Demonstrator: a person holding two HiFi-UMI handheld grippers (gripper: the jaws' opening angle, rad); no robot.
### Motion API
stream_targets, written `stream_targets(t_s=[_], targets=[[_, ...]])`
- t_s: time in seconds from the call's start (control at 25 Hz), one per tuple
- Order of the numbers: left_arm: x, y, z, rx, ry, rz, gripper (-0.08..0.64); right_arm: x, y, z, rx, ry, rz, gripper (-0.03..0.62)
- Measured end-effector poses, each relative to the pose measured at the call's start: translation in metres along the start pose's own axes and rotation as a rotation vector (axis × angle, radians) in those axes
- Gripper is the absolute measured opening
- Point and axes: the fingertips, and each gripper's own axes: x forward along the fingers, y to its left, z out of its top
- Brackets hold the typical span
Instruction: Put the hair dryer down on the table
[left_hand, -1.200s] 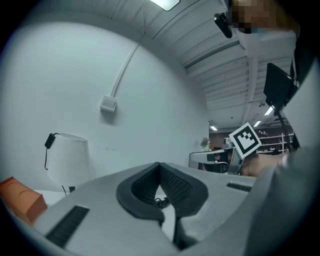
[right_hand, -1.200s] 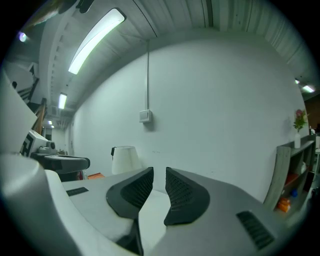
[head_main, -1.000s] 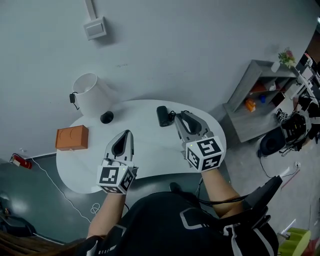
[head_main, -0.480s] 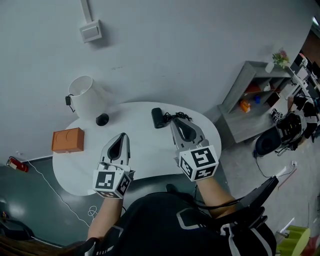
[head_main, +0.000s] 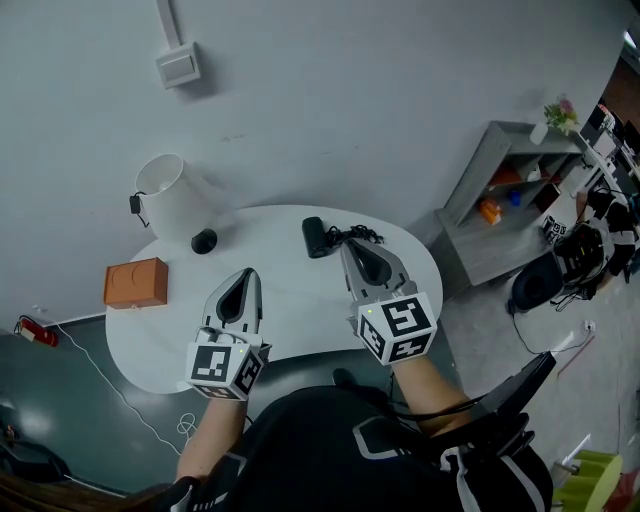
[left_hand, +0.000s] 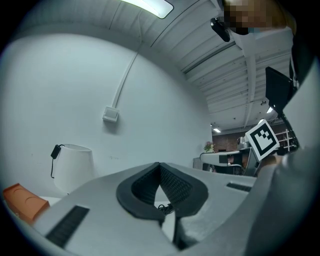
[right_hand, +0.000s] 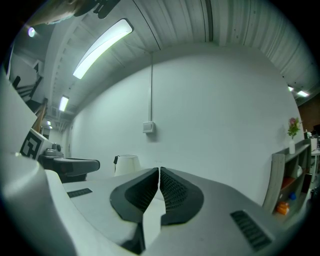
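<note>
The black hair dryer (head_main: 316, 236) lies on the white round table (head_main: 300, 305) near its far edge, its cord (head_main: 358, 234) bunched to its right. My right gripper (head_main: 350, 244) hovers just on my side of the cord, apart from the dryer, and is shut and empty; its pads meet in the right gripper view (right_hand: 159, 171). My left gripper (head_main: 245, 273) is held over the table's middle left, also shut and empty (left_hand: 159, 166). A bit of the cord (left_hand: 165, 206) shows below the left jaws.
A white lamp shade (head_main: 168, 194) and a small black round object (head_main: 204, 241) stand at the table's back left. An orange box (head_main: 135, 283) sits at the left edge. A grey shelf unit (head_main: 500, 200) stands to the right, with a wall behind the table.
My right gripper's jaws have come together with nothing in them and it has drawn slightly back from the dryer. The dryer stays on the table. The left gripper has barely moved.
</note>
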Motion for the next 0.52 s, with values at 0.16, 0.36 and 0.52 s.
stream_targets(t_s=[0.16,0.36,0.52], targets=[[0.0019,-0.004,0.0018,0.003,-0.002,-0.011,0.005,0.0013,-0.001,-0.0005,0.005,0.002,0.001,0.031],[0.0028,-0.0045,0.0026,0.003,0.0,-0.016,0.005,0.0021,-0.0023,0.0002,0.002,0.003,-0.003,0.028],[0.0023,-0.0044,0.0023,0.0,0.003,-0.017,0.005,0.0024,-0.0034,-0.0008,0.002,0.006,-0.005,0.028]])
